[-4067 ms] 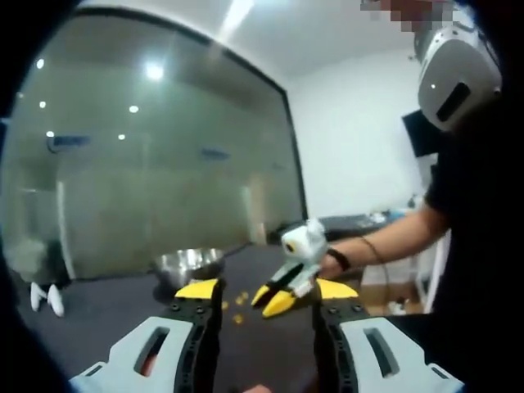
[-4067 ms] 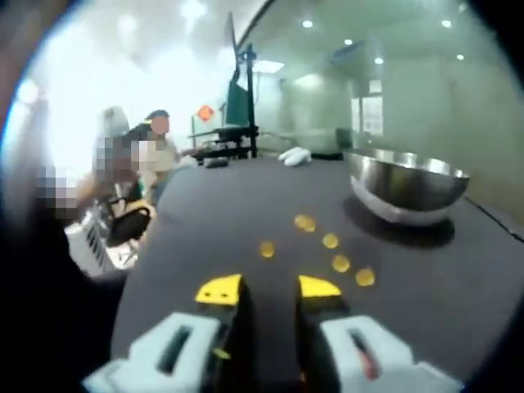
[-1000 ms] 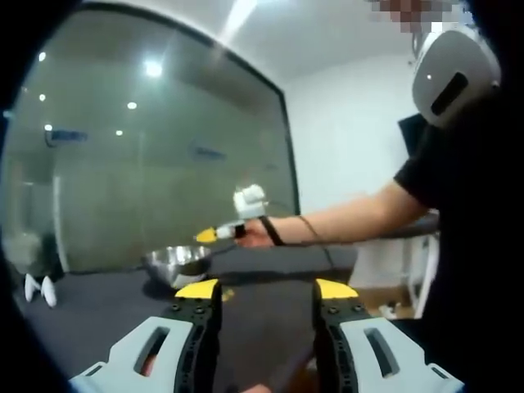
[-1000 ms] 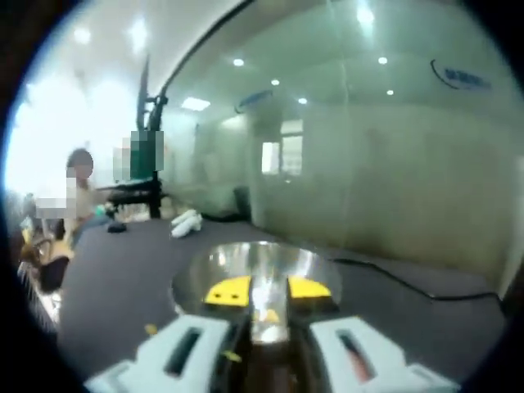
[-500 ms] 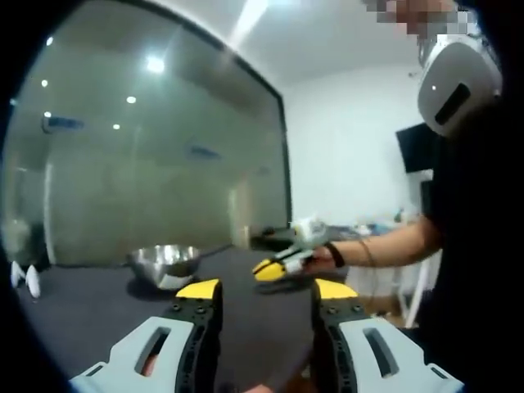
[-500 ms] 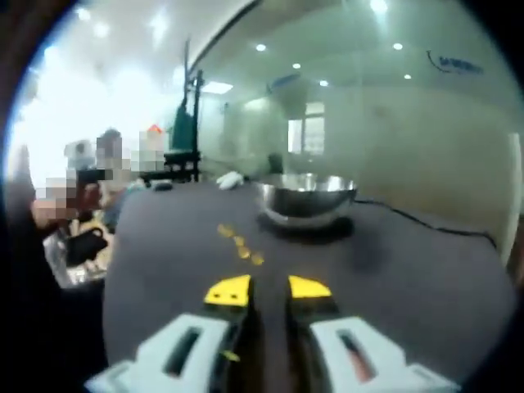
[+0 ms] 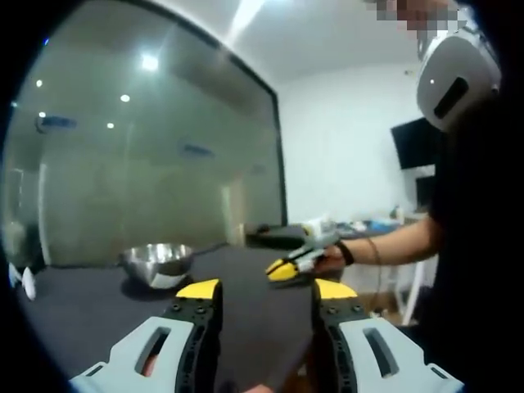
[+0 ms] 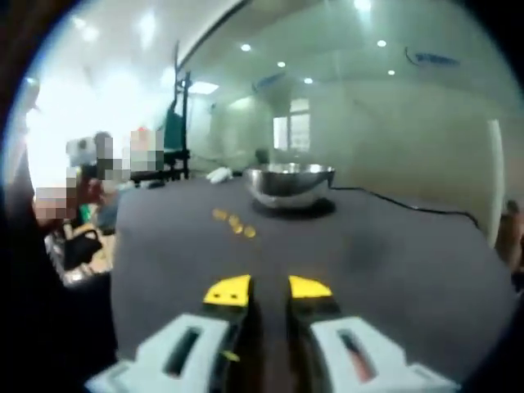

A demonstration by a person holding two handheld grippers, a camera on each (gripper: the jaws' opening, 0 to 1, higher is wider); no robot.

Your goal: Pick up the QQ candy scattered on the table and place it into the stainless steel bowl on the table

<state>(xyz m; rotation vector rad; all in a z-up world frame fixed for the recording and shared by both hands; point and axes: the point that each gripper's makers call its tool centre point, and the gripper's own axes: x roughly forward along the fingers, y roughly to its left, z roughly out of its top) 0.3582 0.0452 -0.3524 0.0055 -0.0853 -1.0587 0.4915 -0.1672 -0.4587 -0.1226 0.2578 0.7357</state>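
In the right gripper view, our right gripper [image 8: 268, 289] had its yellow-tipped fingers [image 8: 228, 290] drawn nearly together with nothing between them, low over the dark surface [image 8: 393, 254]. In the left gripper view, our left gripper [image 7: 267, 290] kept its fingers spread wide and empty.

Several QQ candies [image 8: 233, 223] lay in a short row on the surface, just beside the stainless steel bowl [image 8: 288, 182]. We judged the job unfinished, since those pieces were yet to be gathered; we could not see what the bowl held.

A black cable [image 8: 409, 205] ran past the bowl, well clear of the candies. Nothing blocked the approach.
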